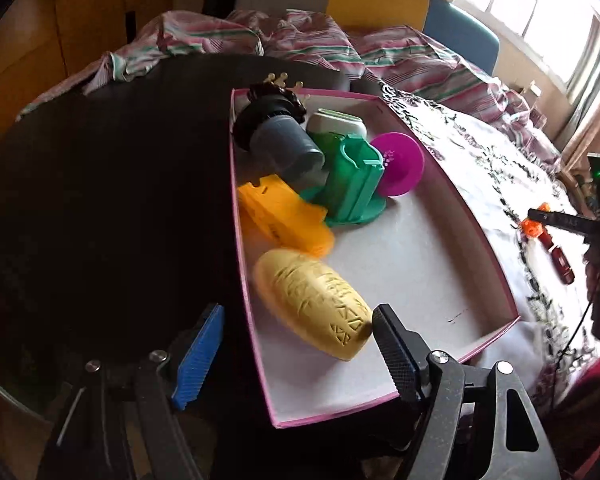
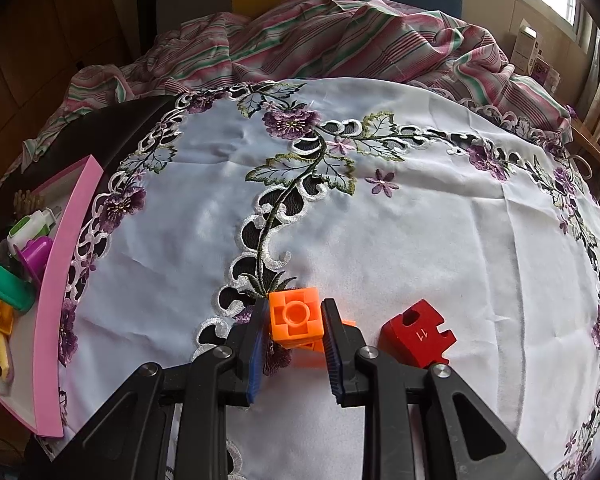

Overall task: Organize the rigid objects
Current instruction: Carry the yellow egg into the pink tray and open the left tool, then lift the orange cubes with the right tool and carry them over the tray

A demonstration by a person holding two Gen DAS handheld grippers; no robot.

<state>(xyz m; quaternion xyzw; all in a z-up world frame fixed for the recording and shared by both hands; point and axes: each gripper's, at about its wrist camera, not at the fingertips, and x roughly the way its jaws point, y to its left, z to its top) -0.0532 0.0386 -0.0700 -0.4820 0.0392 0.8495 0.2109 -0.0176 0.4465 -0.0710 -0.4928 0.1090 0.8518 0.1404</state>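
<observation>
Your right tool (image 2: 294, 322) pinches the orange block (image 2: 296, 316) on open cloth beside the red block (image 2: 416, 336); your left tool (image 1: 296, 344) hangs spread over the pink-rimmed tray's (image 1: 496, 256) near edge.

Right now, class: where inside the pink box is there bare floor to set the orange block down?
Free: the pink box's white floor on the tablecloth side, between the magenta disc and near corner. Crowded: the opposite wall, where grey cup, green piece, orange piece and yellow shell crowd.
</observation>
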